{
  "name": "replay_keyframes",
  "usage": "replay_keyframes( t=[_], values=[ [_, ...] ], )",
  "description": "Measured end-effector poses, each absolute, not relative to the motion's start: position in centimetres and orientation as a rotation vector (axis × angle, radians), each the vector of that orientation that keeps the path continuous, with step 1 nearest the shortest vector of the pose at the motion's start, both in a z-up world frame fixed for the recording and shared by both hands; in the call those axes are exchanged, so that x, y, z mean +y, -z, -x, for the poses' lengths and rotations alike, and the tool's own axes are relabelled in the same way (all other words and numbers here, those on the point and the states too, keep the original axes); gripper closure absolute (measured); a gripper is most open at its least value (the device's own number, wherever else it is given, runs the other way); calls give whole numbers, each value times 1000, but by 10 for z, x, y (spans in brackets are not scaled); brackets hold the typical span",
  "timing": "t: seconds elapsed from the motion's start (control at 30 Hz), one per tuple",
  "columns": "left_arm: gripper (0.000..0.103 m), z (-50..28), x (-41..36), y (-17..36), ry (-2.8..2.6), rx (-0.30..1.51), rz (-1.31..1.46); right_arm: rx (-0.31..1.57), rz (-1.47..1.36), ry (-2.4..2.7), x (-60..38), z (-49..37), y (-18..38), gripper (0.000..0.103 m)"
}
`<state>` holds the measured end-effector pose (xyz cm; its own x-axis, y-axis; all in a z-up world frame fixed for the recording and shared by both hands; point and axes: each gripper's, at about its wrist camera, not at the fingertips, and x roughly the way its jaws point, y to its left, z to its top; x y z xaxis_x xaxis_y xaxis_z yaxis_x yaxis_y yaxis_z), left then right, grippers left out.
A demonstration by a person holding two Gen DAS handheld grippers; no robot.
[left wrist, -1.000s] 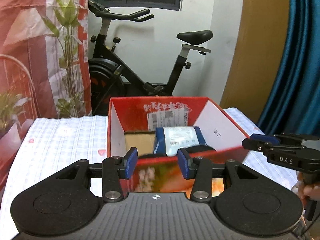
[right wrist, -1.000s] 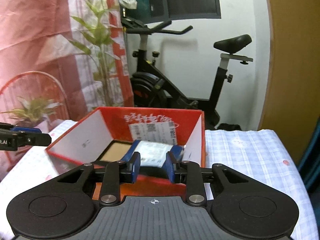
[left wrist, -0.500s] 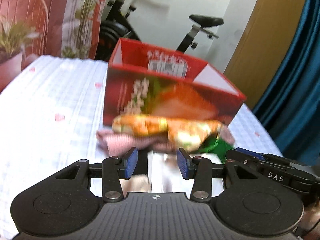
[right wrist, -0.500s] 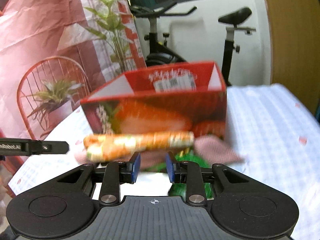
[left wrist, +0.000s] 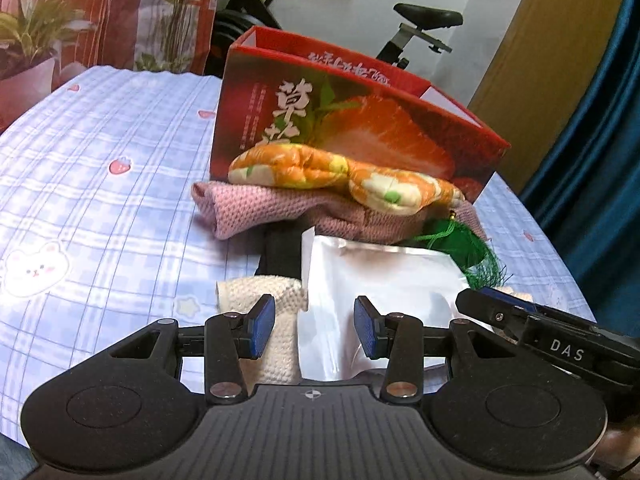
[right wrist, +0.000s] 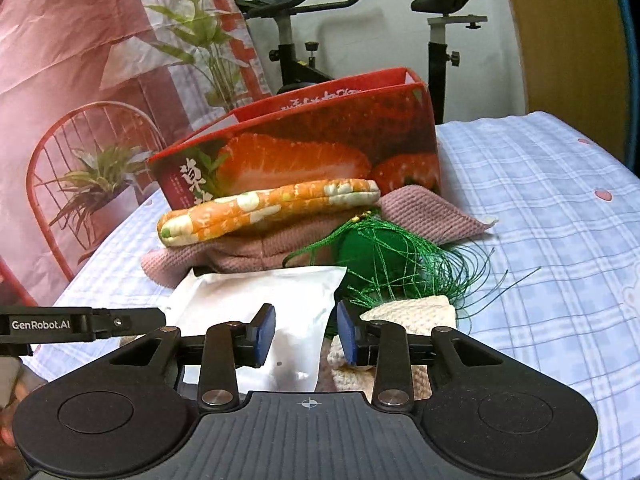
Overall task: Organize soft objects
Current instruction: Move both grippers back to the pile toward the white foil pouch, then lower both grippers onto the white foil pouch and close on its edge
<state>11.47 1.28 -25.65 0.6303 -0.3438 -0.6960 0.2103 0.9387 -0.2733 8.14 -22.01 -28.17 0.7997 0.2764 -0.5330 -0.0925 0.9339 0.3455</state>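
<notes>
A pile of soft things lies in front of the red strawberry box (left wrist: 360, 120) (right wrist: 304, 152). An orange floral padded piece (left wrist: 344, 172) (right wrist: 272, 208) rests on a pink knitted cloth (left wrist: 256, 208) (right wrist: 424, 212). A green tassel (left wrist: 460, 248) (right wrist: 384, 256) lies beside a flat silver pouch (left wrist: 376, 276) (right wrist: 260, 296), which partly covers a cream knitted cloth (left wrist: 260, 292) (right wrist: 412, 308). My left gripper (left wrist: 314, 326) hangs open low over the pouch's left edge. My right gripper (right wrist: 306, 334) is opening over the pouch's right edge, its pads not pressing on anything.
The pile and box sit on a blue checked tablecloth (left wrist: 100, 200) (right wrist: 540, 200). A black strip (left wrist: 280, 252) pokes out under the pouch. Behind the table stand an exercise bike (right wrist: 304, 40), a plant-print backdrop (right wrist: 100, 60) and a blue curtain (left wrist: 600, 140).
Both grippers have come down from above the open box to the pile in front of it. The right jaws stand a little wider than before.
</notes>
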Motion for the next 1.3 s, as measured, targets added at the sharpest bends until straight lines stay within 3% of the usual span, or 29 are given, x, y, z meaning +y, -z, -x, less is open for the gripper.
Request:
replay_keyframes(
  t=[1.03,1.3],
  values=[
    [56,-136,17,279,445,869,363,631,-272,-246,-213,-84,291,71],
    [57,-126,7,282,470,838,285,631,-283,-250,-214,-85,292,71]
  ],
)
